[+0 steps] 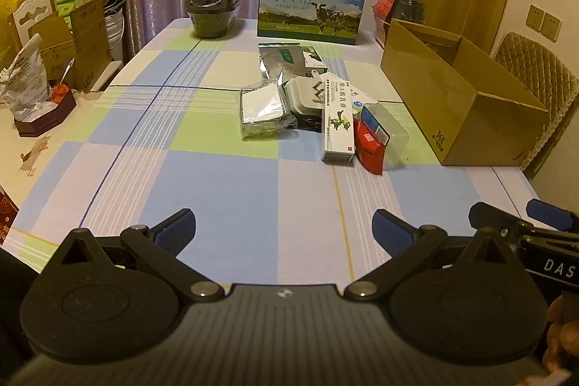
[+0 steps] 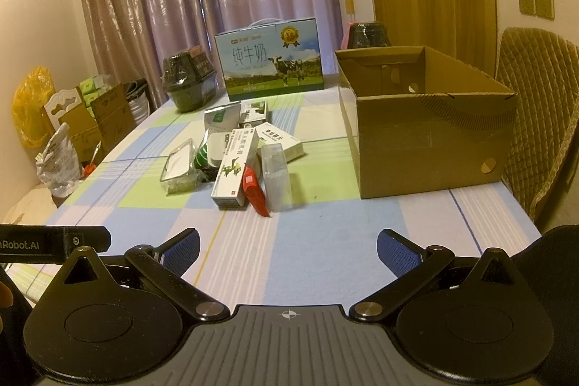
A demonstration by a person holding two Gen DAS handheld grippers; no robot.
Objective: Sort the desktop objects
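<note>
Both grippers are hovering low over the near edge of the checked tablecloth, side by side. The left gripper is holding its jaws spread wide, gripping nothing; the right gripper is doing likewise. The cardboard box is standing open-topped at the table's right side; the inner walls in view are showing no contents. The cluttered pile of small items is lying mid-table, just left of the box and apart from it. A milk carton is standing beyond.
</note>
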